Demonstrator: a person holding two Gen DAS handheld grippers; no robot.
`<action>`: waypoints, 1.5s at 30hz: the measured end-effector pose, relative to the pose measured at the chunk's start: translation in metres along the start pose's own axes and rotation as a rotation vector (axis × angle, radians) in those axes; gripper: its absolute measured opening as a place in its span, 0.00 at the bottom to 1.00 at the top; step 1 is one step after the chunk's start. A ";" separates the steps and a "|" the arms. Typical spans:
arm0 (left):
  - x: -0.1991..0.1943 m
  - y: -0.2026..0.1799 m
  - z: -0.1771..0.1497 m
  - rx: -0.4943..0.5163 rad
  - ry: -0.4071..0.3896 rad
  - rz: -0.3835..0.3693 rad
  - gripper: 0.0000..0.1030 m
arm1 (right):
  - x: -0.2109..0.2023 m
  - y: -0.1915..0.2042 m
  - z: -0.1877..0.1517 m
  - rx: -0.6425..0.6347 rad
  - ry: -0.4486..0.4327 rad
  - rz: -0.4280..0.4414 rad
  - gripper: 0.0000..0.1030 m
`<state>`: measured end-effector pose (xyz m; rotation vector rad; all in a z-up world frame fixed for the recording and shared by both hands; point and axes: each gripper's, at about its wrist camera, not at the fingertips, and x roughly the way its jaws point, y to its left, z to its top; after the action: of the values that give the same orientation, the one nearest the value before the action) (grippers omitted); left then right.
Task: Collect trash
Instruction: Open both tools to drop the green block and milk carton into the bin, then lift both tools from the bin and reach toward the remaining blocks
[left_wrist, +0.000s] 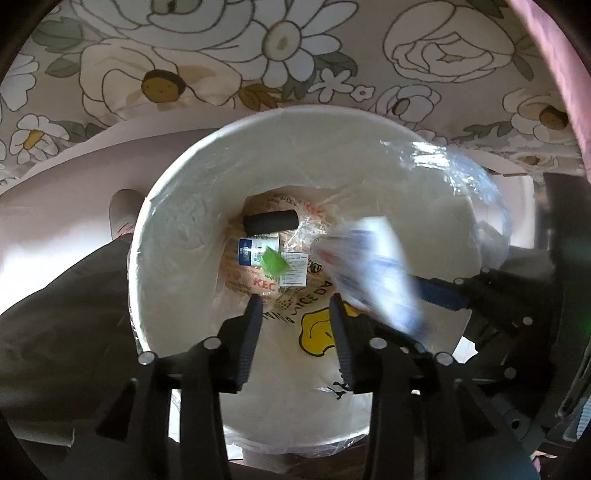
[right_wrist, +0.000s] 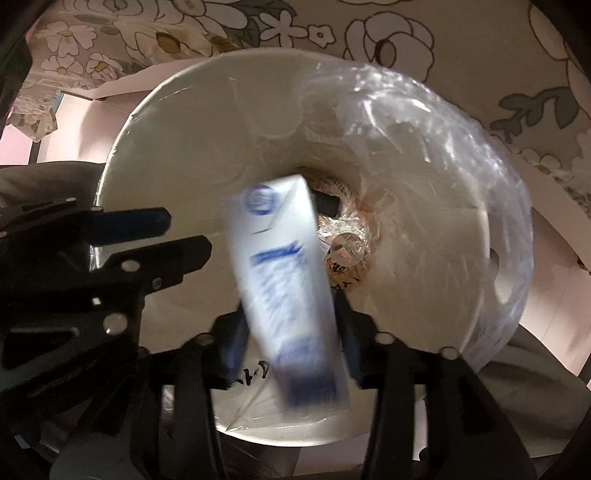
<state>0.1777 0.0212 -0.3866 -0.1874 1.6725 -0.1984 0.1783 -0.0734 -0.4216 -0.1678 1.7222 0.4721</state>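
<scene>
The white and blue carton (right_wrist: 288, 295) is blurring as it drops between my right gripper (right_wrist: 291, 332)'s parted jaws, which are no longer pressing it, heading into the lined white bin (left_wrist: 177, 206). At the bottom a black tube (left_wrist: 270, 221), a green scrap (left_wrist: 274, 260) and printed wrappers are lying. My left gripper (left_wrist: 295, 332) is hanging open and empty over the same mouth. I am judging it best to be keeping both tools centred above the opening, clear of the liner.
</scene>
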 end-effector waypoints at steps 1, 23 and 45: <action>0.000 0.000 0.000 0.000 0.000 0.002 0.39 | 0.002 0.001 0.001 -0.001 -0.001 0.002 0.49; -0.027 -0.010 -0.010 0.048 -0.059 0.050 0.40 | -0.028 0.000 -0.019 -0.032 -0.064 -0.008 0.49; -0.250 -0.039 -0.021 0.198 -0.516 0.208 0.39 | -0.249 0.022 -0.053 -0.209 -0.437 -0.128 0.49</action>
<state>0.1843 0.0437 -0.1338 0.0818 1.1405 -0.1420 0.1748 -0.1109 -0.1693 -0.3004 1.2269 0.5487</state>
